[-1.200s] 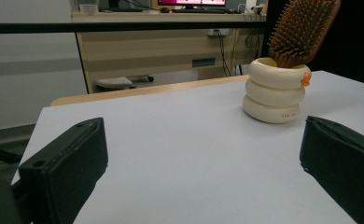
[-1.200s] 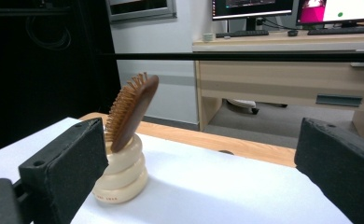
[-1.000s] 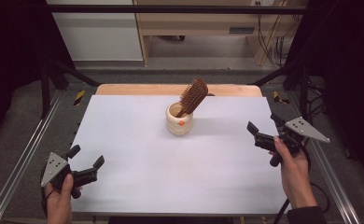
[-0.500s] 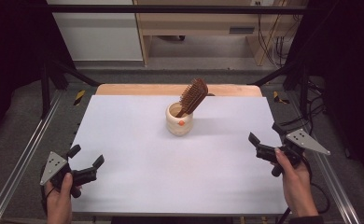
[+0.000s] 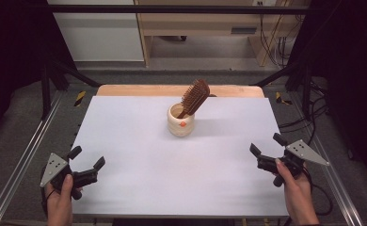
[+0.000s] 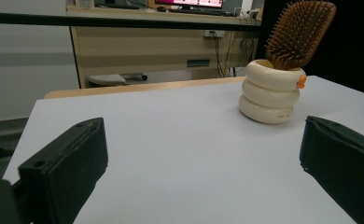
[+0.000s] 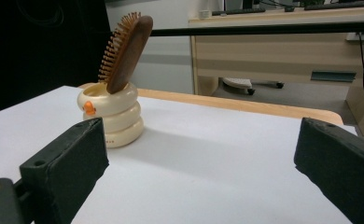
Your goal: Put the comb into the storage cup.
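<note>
Over the last second the right gripper [image 5: 265, 149] has drawn back from the middle of the white surface [image 5: 139, 155] toward the near right corner, lower and closer to the person than it was. The left gripper [image 5: 86, 157] has barely moved and sits at the near left corner. The wooden hairbrush [image 5: 195, 97] stands handle-down in the cream ringed holder [image 5: 180, 123], its head leaning to the right, exactly as a second ago. Holder and brush are at the far centre of the surface, well apart from both grippers.

Both sets of fingers are spread wide and hold nothing: in the left gripper view the holder [image 6: 269, 91] shows through the gap between them, and in the right gripper view the brush [image 7: 126, 51] rises beyond the left finger. A right hand pulling away empty from a brush already seated suggests the placing is done and the hands are returning to rest.

As for writing, a faint line of small print runs along the holder's lowest ring in the left gripper view, probably a maker's mark, too small to read. A small orange knob sits on its upper ring. No other label is legible.
</note>
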`<act>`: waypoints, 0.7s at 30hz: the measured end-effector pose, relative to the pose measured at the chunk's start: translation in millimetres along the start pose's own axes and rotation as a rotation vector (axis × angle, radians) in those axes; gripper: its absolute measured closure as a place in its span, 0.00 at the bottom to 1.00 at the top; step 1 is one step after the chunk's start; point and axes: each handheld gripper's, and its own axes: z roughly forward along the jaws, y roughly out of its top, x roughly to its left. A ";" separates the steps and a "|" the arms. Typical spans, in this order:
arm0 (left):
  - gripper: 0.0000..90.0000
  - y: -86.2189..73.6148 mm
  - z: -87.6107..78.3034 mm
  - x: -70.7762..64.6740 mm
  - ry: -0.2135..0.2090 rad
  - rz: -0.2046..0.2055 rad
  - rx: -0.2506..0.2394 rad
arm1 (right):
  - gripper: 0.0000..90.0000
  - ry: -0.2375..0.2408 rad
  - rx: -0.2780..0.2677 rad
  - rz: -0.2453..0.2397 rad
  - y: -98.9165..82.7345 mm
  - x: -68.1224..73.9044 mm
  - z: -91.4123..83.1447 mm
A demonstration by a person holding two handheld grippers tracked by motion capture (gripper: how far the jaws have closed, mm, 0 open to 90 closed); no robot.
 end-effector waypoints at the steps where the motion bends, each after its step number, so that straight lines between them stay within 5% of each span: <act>1: 0.01 0.0 0.1 0.0 0.000 0.000 0.000 | 0.03 0.000 0.000 0.000 -2.2 0.0 -0.1; 21: 0.01 -0.7 0.2 0.9 0.001 -0.011 0.004 | 0.03 -0.003 0.026 0.002 -32.2 4.4 -6.4</act>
